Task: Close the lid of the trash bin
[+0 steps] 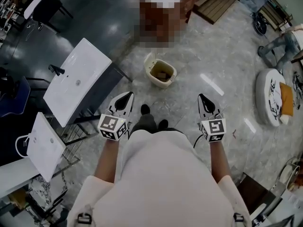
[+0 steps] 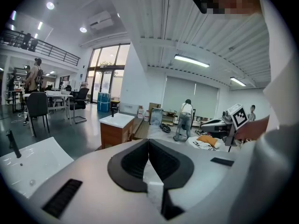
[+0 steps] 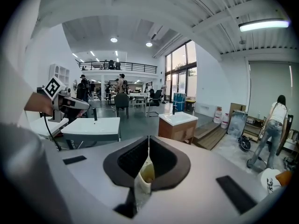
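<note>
Left gripper (image 1: 127, 96) and right gripper (image 1: 202, 98) jaws both pressed together, empty. Shoving the lid (image 1: 149, 62) too hard could probably tip the trash bin (image 1: 161, 73).

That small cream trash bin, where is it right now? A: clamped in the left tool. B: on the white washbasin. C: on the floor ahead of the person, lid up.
C: the trash bin stands on the floor, its lid tipped back and its inside showing.

Grey marbled floor (image 1: 222, 65), white basin tops (image 1: 78, 82) at left (one with a black tap (image 1: 56, 70)), tall windows (image 3: 180, 73), strip lights (image 2: 191, 61) overhead.
</note>
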